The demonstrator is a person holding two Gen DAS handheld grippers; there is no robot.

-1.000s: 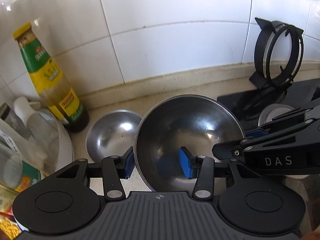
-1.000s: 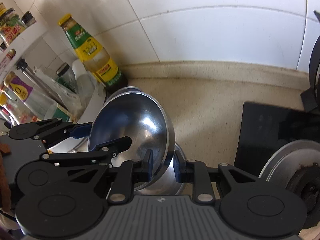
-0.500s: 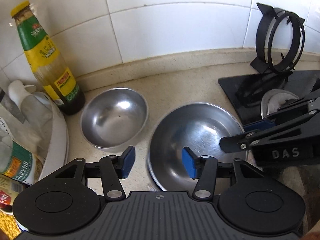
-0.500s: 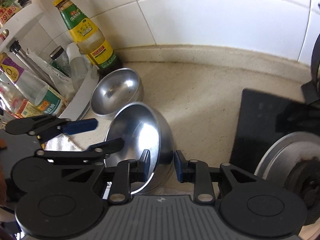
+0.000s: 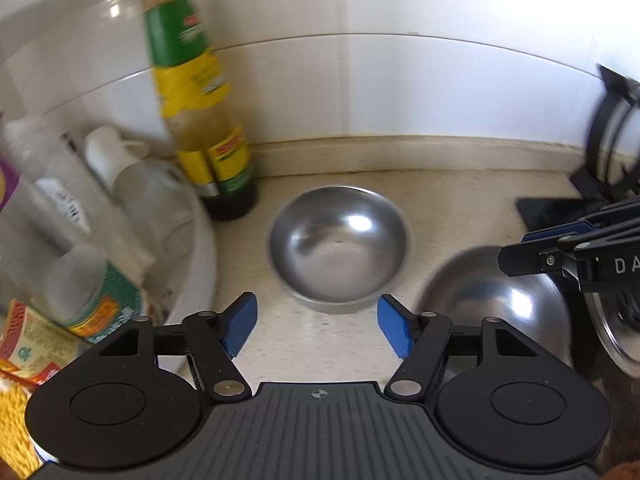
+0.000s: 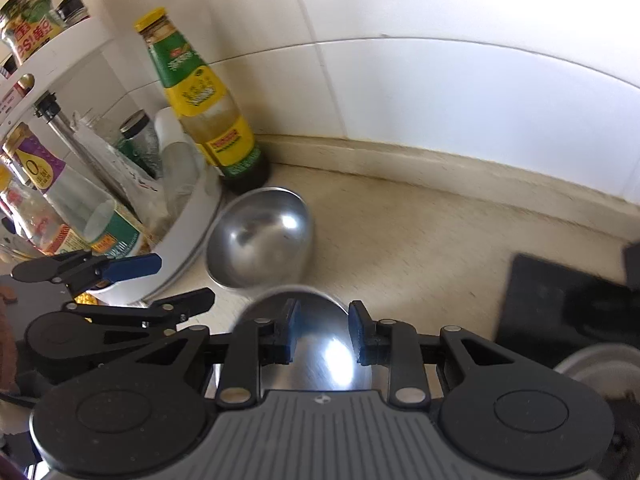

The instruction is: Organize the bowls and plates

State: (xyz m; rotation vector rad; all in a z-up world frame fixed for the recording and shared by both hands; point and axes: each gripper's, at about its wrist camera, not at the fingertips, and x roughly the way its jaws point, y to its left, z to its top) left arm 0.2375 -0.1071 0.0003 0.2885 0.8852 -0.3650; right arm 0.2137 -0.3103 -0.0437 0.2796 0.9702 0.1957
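Observation:
A small steel bowl (image 5: 338, 248) (image 6: 260, 240) stands upright on the beige counter, beside a sauce bottle. My left gripper (image 5: 317, 328) (image 6: 168, 280) hovers just in front of it, open wide, with nothing between its blue pads. A larger steel bowl (image 5: 492, 300) (image 6: 320, 344) sits to the right. My right gripper (image 6: 323, 332) (image 5: 516, 248) straddles its rim at a narrow gap and appears shut on it. The right gripper's body hides much of this bowl.
The sauce bottle (image 5: 200, 120) (image 6: 208, 120) stands against the tiled wall. A white rack tray (image 5: 200, 248) (image 6: 192, 232) crowded with bottles fills the left side. On the right are a black stove top (image 6: 560, 304), a pan support (image 5: 612, 140) and a burner (image 5: 616, 336).
My left gripper has let go of the large bowl's rim, swung left to face the small bowl and opened wider. The right gripper kept its narrow grip on the large bowl.

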